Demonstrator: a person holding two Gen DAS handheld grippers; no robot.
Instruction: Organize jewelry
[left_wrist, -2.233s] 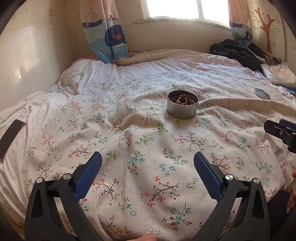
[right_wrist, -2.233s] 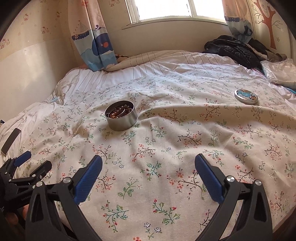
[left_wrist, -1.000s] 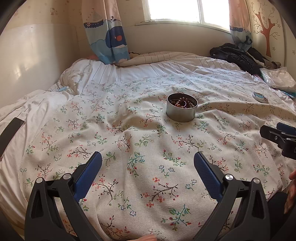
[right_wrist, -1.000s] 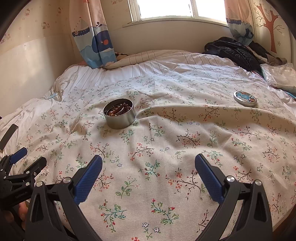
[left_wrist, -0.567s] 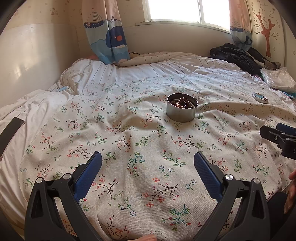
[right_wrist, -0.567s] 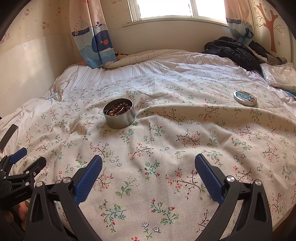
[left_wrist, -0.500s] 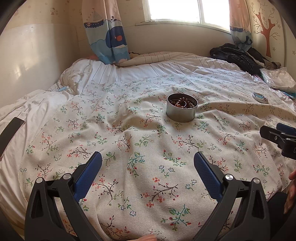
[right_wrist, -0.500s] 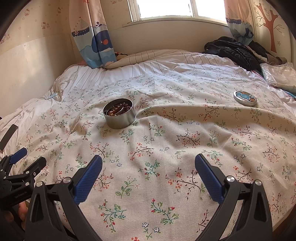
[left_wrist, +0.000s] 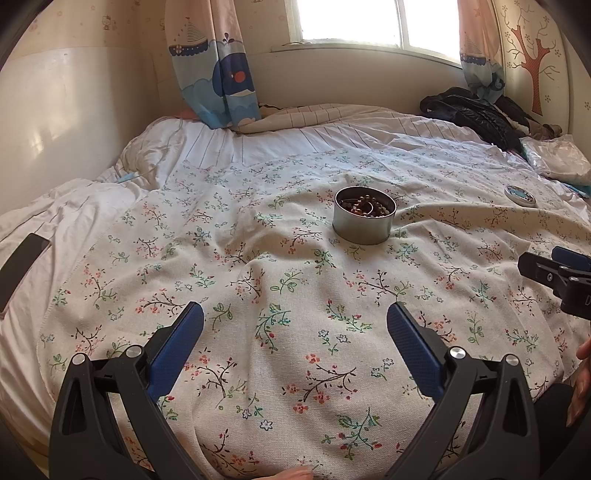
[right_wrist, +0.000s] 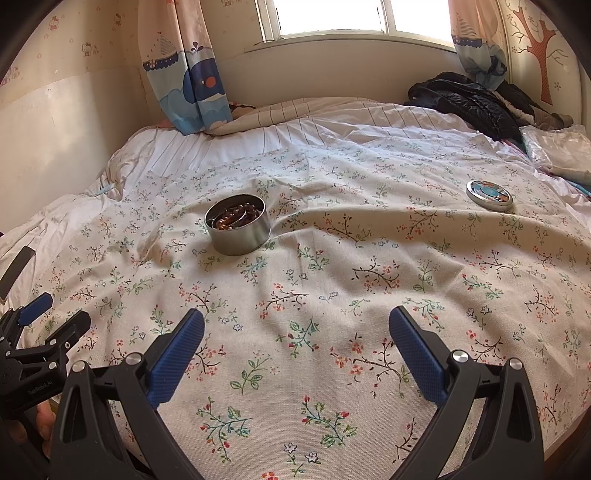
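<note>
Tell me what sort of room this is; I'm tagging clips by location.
Most likely a child's bedroom: a bed with a floral bedspread fills the view, whale-print curtains hang by the window, and a tree decal marks the wall.

Lid (right_wrist: 489, 195) design too small; phone (left_wrist: 20, 264) edge-cropped.

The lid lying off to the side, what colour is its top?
Silver-rimmed lid with a blue patterned top, clearest in the right wrist view.
</note>
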